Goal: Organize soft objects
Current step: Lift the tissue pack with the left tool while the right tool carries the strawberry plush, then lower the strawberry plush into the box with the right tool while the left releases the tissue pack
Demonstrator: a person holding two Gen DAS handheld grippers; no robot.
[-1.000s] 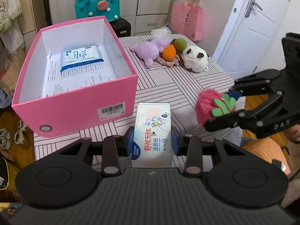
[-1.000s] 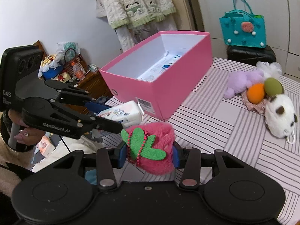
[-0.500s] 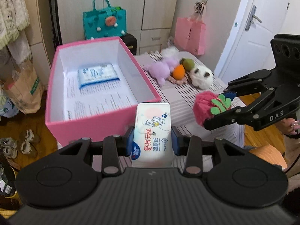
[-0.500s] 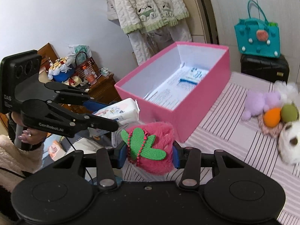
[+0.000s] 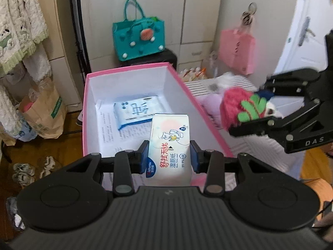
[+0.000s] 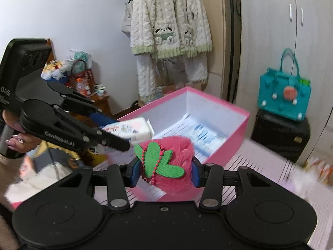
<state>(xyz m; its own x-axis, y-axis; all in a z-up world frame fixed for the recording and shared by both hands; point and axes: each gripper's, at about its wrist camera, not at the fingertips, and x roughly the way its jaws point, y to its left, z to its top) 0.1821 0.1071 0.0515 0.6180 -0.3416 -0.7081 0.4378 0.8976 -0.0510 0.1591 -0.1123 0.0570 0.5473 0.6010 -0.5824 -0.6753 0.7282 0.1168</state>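
Left tongs grasp wipes pack above pink box rim; right tongs grasp plush strawberry beside.

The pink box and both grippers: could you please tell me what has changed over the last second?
Both grippers have lifted and come in over the pink box. The left gripper now holds its white wipes pack above the box's open inside; a second ago it was in front of the near wall. The right gripper carries the pink plush strawberry up beside the box. Unchanged: both grips, and the blue-and-white pack lying in the box.
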